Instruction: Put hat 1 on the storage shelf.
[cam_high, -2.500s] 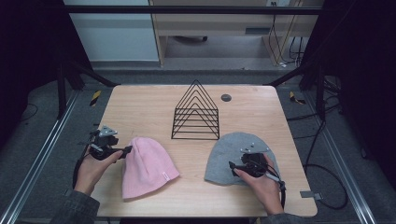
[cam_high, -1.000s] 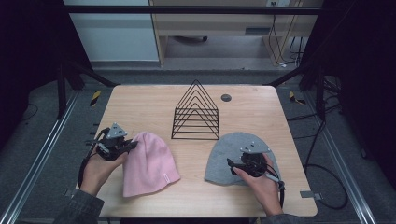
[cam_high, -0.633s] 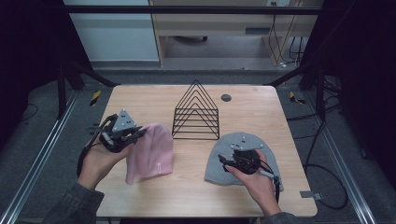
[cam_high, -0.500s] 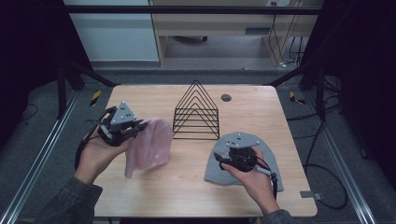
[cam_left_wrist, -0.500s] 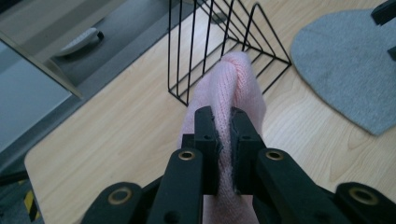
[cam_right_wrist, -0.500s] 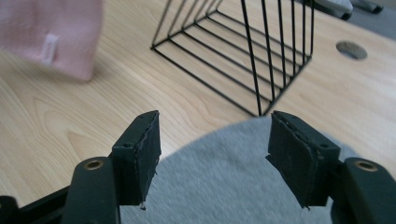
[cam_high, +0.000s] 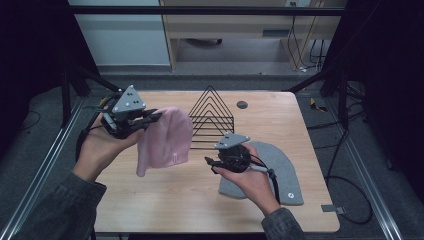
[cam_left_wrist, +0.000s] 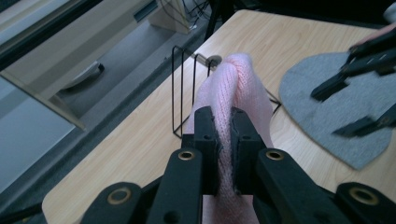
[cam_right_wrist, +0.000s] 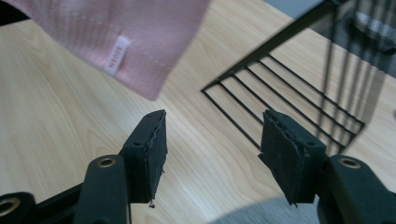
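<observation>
The left claw (cam_left_wrist: 223, 140) is clamped on the knitted rim of a soft pink beanie (cam_high: 165, 137), which hangs limp below it, clear of the pale wooden counter (cam_high: 160, 200). The right claw (cam_right_wrist: 212, 154), jaws apart with nothing between and just closing, hovers beside a flat grey felt-like beanie (cam_high: 282, 167), facing the triangular black wire rack (cam_high: 212, 112).
</observation>
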